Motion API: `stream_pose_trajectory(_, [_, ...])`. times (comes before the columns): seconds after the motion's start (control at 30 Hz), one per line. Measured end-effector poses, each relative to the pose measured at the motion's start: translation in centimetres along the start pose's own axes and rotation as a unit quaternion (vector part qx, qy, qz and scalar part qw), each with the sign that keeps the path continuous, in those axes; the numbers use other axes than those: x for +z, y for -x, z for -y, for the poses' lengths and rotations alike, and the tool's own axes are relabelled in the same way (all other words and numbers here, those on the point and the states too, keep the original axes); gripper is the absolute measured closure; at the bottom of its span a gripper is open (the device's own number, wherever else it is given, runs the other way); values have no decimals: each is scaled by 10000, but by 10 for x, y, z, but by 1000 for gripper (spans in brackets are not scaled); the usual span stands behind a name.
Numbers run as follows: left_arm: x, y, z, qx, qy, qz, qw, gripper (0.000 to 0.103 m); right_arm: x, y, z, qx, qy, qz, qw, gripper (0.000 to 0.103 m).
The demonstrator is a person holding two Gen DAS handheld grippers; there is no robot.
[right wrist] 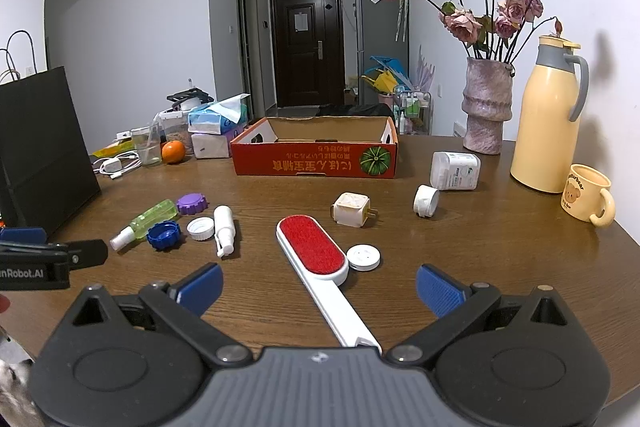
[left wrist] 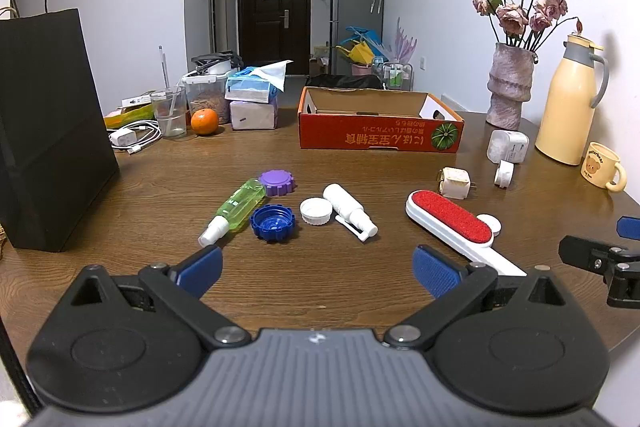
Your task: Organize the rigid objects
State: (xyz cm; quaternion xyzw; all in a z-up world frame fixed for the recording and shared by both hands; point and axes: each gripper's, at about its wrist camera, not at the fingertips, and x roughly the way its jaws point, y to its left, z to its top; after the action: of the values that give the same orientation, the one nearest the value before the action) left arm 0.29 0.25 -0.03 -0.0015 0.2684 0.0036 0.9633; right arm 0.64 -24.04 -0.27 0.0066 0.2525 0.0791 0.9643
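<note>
both tools, left tool [left wrist: 318,269] and right tool [right wrist: 319,287], spread over cluttered wooden table [right wrist: 500,259]; dark door [right wrist: 306,47] behind.

A lived-in apartment: at frame center, a dark wooden entry door [left wrist: 274,13] closes a white-walled hallway beside a grey refrigerator [left wrist: 354,11]; on the brown wooden surface [left wrist: 280,275], a vase of dried pink roses [left wrist: 510,83], a cream thermos jug [left wrist: 570,99], and a bear-printed mug [left wrist: 602,166] at right.
</note>
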Motion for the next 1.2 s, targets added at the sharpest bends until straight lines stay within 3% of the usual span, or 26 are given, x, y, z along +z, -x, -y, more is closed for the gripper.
stream_pose_trajectory(0.67, [-2, -5, 0, 7, 7, -40, 10000, 0, -3, -5, 1, 4, -16, -46, 10000, 0])
stream_pose_trajectory(1.2, [3, -28, -2, 1, 46, -260, 9997, 0, 4, -30, 0, -20, 15, -333, 9994, 0])
